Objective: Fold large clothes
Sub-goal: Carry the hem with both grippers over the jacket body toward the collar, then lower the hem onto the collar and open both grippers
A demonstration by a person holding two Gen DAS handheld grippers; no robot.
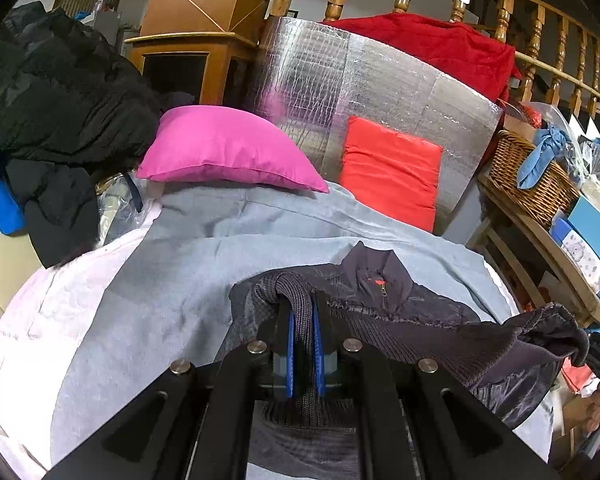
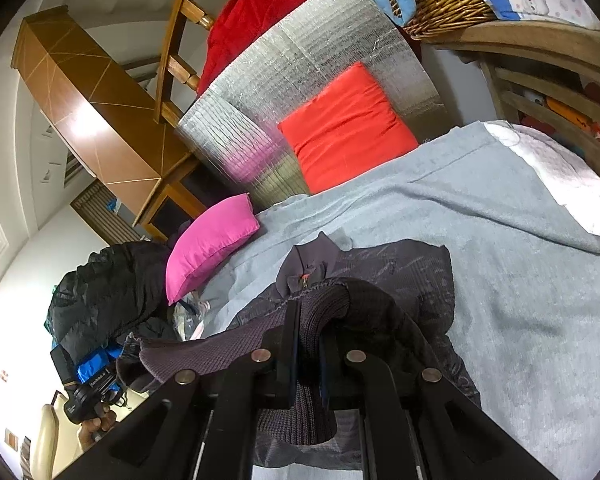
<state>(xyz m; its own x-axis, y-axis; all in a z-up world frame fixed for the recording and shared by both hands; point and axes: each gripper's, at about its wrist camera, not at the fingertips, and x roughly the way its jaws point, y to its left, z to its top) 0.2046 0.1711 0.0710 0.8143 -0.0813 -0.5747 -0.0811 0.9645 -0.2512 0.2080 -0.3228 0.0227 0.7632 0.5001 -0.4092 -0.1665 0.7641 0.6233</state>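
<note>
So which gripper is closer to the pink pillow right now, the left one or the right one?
Left, as far as these views show. The left gripper, clamping the jacket's knit hem, sits below the pink pillow; the right gripper holds the hem farther toward the basket side.

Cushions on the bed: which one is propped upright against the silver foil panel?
The orange-red cushion stands against the silver foil panel. The pink cushion lies flat on the grey blanket, beside the black jacket pile.
</note>
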